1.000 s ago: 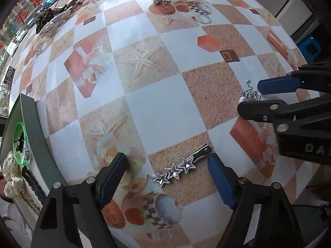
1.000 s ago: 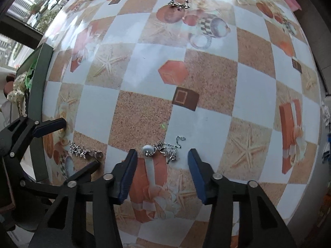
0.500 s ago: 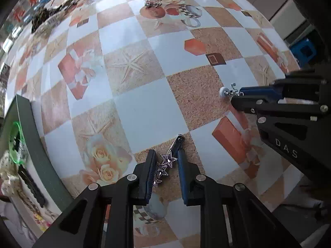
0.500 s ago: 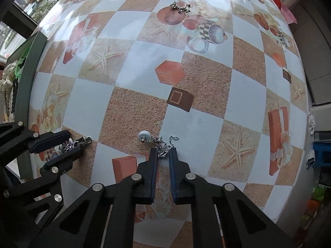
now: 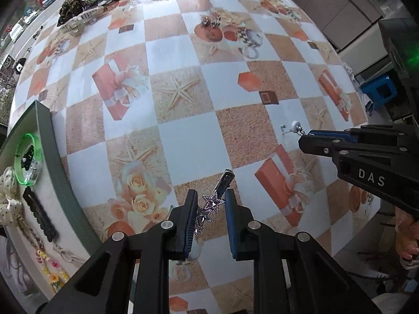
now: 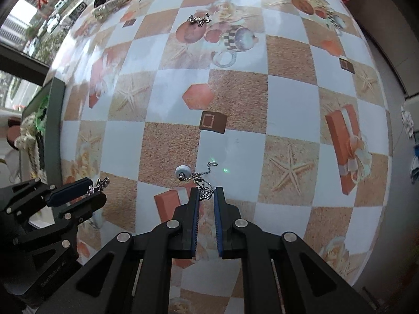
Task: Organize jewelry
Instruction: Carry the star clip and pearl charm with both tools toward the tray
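- Left gripper (image 5: 210,204) clamps a star hair clip (image 5: 213,200), its dark end poking past the fingertips above the checkered tablecloth (image 5: 183,141).
- Right gripper (image 6: 207,196) pinches a thin chain (image 6: 203,188); its white bead (image 6: 182,170) and loose end hang free over the cloth.
- Step in hand, by the look of it: both pieces picked up, ready to carry.
- Next move likely calls for swinging left to the green-rimmed tray (image 5: 56,157), where a green bangle (image 5: 28,161) lies, and releasing each piece without snagging the chain.
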`<state>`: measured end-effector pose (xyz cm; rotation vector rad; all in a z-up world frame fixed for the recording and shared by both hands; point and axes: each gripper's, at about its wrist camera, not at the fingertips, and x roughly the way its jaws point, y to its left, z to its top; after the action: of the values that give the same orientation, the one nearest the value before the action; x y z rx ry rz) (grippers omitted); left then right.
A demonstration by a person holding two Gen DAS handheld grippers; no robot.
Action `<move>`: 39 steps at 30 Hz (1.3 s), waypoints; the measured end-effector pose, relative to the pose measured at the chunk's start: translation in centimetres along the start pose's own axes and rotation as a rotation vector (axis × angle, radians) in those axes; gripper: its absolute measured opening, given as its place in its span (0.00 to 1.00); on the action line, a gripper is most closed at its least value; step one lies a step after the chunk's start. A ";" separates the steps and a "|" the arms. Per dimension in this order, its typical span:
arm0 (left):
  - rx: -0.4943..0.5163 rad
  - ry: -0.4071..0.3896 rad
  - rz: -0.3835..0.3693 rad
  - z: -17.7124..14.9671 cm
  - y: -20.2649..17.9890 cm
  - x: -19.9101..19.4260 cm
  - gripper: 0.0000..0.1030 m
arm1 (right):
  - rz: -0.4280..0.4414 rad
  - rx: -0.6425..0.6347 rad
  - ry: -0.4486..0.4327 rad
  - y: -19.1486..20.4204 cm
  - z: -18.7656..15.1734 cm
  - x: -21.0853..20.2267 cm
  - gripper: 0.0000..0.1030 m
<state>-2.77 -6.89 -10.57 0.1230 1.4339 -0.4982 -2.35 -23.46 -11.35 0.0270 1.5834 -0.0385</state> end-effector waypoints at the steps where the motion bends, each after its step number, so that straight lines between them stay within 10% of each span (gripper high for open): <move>1: -0.002 -0.003 -0.001 -0.1 0.0 -0.3 0.24 | 0.003 0.005 -0.004 0.1 0.0 -0.4 0.11; 39: 0.015 -0.147 -0.017 -1.1 3.6 -8.3 0.24 | 0.024 0.044 -0.110 4.3 -0.3 -6.1 0.11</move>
<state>-2.79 -1.12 -3.52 0.0847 1.2889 -0.5219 -2.40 -19.12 -5.32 0.0768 1.4722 -0.0554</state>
